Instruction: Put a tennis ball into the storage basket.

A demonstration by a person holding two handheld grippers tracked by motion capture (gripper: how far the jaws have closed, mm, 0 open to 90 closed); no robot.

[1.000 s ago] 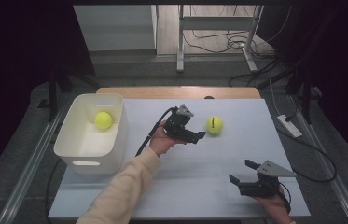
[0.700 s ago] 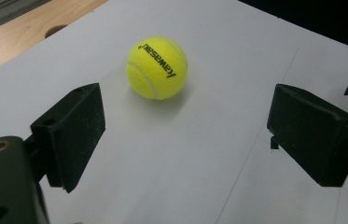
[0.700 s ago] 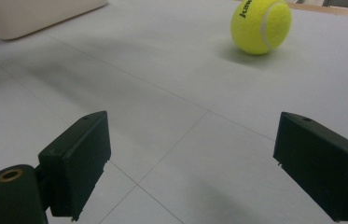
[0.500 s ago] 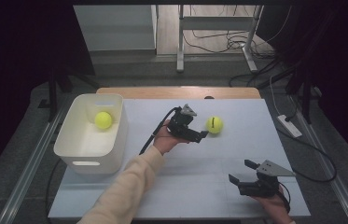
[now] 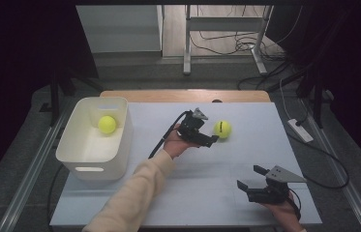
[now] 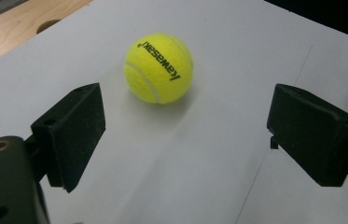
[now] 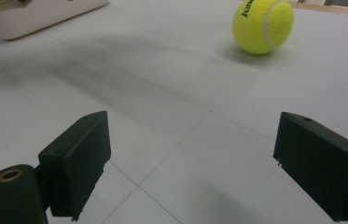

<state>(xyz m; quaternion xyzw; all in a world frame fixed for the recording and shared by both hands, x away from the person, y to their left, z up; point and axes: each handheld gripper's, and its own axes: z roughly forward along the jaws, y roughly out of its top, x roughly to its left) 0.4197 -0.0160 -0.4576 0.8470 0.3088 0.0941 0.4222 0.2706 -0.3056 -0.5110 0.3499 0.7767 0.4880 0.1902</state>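
A yellow tennis ball (image 5: 222, 128) lies on the white table top (image 5: 207, 169), right of centre. My left gripper (image 5: 210, 140) points at it from the left, a short way off, jaws open and empty. In the left gripper view the ball (image 6: 158, 68) sits ahead of my left gripper (image 6: 185, 135), beyond the jaw tips. A second yellow ball (image 5: 107, 124) rests inside the white bin (image 5: 74, 157) at the left. My right gripper (image 5: 249, 178) stands open near the front right edge. Its view shows the table ball (image 7: 263, 25) far ahead of my right gripper (image 7: 192, 172).
The white bin's corner (image 7: 45, 16) shows at the top left of the right gripper view. A bare wooden strip (image 5: 183, 95) runs along the table's far edge. Cables and a power strip (image 5: 300, 129) lie on the floor to the right.
My left gripper has crept a little to the right, closer to the ball on the table. The right gripper has stayed where it was.
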